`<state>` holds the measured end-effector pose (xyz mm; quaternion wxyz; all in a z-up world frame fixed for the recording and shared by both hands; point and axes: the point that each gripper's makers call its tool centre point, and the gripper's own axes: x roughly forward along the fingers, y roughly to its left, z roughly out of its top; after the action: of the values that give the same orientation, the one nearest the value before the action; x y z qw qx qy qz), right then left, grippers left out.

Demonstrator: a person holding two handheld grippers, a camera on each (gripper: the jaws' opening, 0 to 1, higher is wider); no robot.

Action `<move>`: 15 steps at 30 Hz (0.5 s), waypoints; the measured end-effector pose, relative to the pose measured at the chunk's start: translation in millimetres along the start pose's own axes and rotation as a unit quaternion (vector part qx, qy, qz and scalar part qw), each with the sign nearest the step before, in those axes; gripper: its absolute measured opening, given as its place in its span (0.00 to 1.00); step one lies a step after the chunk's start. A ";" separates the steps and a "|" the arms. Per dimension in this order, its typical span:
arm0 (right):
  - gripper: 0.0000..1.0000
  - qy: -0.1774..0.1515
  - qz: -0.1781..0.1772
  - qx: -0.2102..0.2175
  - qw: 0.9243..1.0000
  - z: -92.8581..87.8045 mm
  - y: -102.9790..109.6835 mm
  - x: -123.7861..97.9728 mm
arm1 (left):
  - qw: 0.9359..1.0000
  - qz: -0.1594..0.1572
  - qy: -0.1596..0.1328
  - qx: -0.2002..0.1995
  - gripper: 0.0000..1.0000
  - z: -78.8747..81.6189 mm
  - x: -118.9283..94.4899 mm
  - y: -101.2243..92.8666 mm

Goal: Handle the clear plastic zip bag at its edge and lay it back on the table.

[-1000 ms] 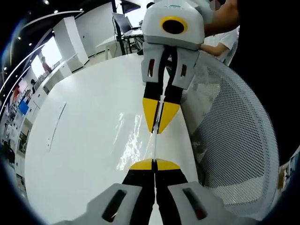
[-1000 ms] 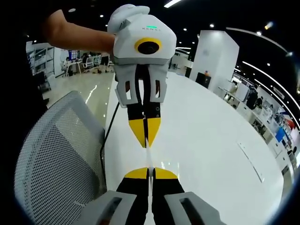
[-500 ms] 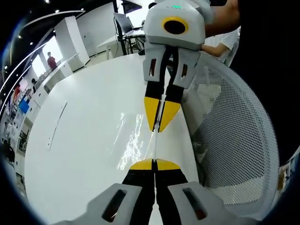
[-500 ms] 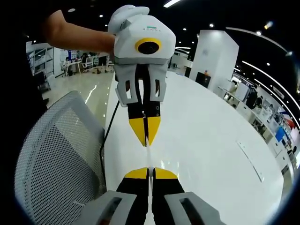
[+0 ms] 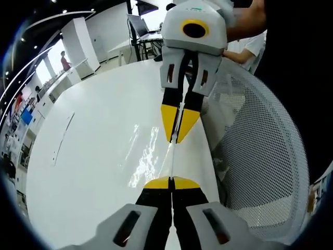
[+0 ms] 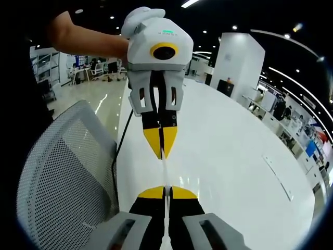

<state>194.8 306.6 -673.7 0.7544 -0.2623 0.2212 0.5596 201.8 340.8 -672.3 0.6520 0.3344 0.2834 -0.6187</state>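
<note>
Bag [image 5: 170, 159] clear, edge-on, taut between grippers

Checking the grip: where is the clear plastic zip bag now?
The clear plastic zip bag is stretched edge-on between the shut left gripper and right gripper, above the white table, beside the mesh chair.

The left gripper [image 5: 171, 181] and right gripper [image 6: 165, 190] share one design: white moulded housings with slotted cut-outs, black jaw arms and pointed yellow tips. A small green light glows atop each housing. The person's forearm [image 6: 86, 39] is bare below a dark sleeve.
</note>
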 end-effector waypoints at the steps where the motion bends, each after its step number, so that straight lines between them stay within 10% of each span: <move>1: 0.00 0.000 0.000 0.001 1.000 0.0 0.1 0.1 | 1.000 0.000 0.000 0.000 0.00 -0.4 -0.3 0.3; 15: 0.00 -0.003 0.000 0.004 1.000 -0.8 -1.6 0.7 | 1.000 0.000 -0.001 -0.003 0.00 0.2 0.0 1.3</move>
<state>196.5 306.2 -674.5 0.7563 -0.2577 0.2209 0.5593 203.1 340.6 -672.1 0.6531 0.3321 0.2847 -0.6182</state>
